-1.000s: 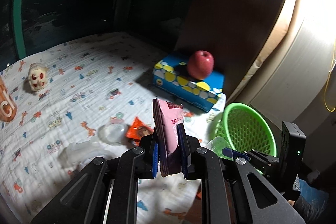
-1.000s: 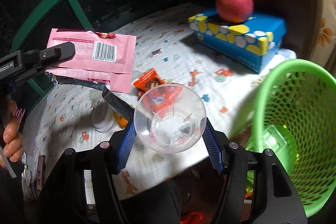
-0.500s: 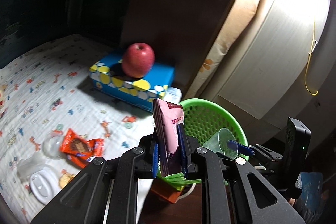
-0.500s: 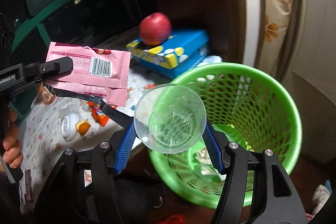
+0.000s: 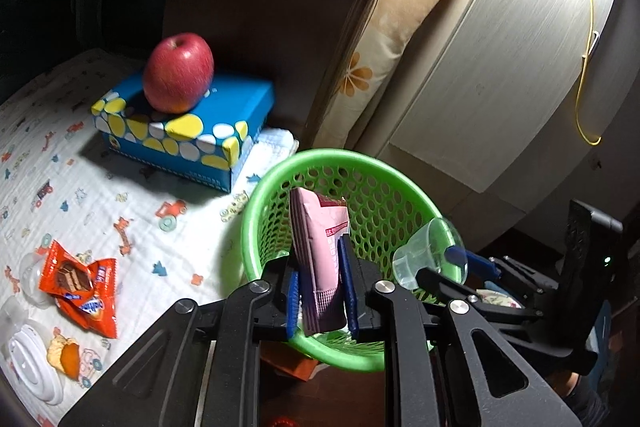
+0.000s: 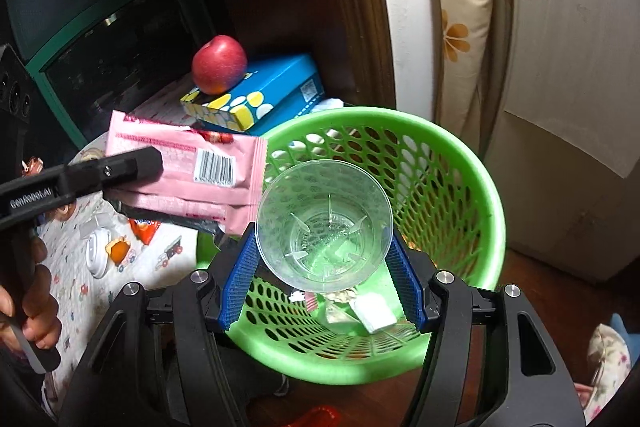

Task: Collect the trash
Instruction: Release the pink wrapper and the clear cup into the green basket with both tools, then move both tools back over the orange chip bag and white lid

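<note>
My left gripper is shut on a pink snack wrapper and holds it upright over the near rim of the green mesh basket. My right gripper is shut on a clear plastic cup, held above the basket, which has scraps of trash at its bottom. The wrapper and the cup each show in the other wrist view. An orange wrapper lies on the patterned cloth.
A red apple sits on a blue spotted tissue box behind the basket. A white lid and an orange scrap lie at the cloth's near left. A pale cabinet and a flowered cushion stand to the right.
Both grippers have swung right from the cloth to the basket, carrying the pink wrapper and the cup. Both items now hang over the basket. Neither grip has changed.
</note>
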Tool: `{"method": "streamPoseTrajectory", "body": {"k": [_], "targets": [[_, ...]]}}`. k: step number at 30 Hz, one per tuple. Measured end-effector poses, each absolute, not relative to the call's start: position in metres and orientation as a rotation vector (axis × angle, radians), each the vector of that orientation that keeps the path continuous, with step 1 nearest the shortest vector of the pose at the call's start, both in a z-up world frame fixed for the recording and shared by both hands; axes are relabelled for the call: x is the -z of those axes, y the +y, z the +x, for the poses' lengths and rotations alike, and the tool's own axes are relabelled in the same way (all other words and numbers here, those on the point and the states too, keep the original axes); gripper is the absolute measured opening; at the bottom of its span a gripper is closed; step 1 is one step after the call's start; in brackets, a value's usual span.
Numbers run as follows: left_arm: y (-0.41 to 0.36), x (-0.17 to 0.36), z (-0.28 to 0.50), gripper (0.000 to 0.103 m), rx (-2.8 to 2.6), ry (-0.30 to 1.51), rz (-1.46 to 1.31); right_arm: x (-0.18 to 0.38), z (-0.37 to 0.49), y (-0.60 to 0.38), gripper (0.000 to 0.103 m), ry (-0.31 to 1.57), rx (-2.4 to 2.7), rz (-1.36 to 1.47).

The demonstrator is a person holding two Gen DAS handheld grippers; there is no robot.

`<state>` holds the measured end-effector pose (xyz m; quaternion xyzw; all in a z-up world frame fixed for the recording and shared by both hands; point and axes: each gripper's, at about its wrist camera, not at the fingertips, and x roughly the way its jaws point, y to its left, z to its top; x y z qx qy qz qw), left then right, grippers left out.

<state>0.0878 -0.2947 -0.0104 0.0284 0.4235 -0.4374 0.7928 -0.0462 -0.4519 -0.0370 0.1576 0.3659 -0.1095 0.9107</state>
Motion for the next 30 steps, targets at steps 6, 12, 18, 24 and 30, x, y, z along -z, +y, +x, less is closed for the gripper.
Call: {"method": "streamPoseTrajectory", "body": {"k": [6, 12, 18, 24, 30], "targets": [[-0.305, 0.034, 0.089, 0.043, 0.937, 0.987, 0.077, 0.041, -0.051, -0.461, 0.062, 0.762, 0.239, 0.339], [-0.294, 0.036, 0.088, 0.055, 0.915, 0.974, 0.098, 0.049, -0.047, -0.46, 0.062, 0.783, 0.235, 0.342], [-0.264, 0.03, 0.089, 0.07, 0.829, 0.933, 0.117, 0.061, -0.034, -0.456, 0.063, 0.819, 0.233, 0.343], [-0.22, 0.026, 0.097, 0.082, 0.728, 0.888, 0.098, 0.072, -0.022, -0.454, 0.071, 0.848, 0.243, 0.333], [-0.174, 0.029, 0.11, 0.083, 0.622, 0.875, 0.092, 0.071, -0.017, -0.446, 0.076, 0.846, 0.235, 0.322]]}}
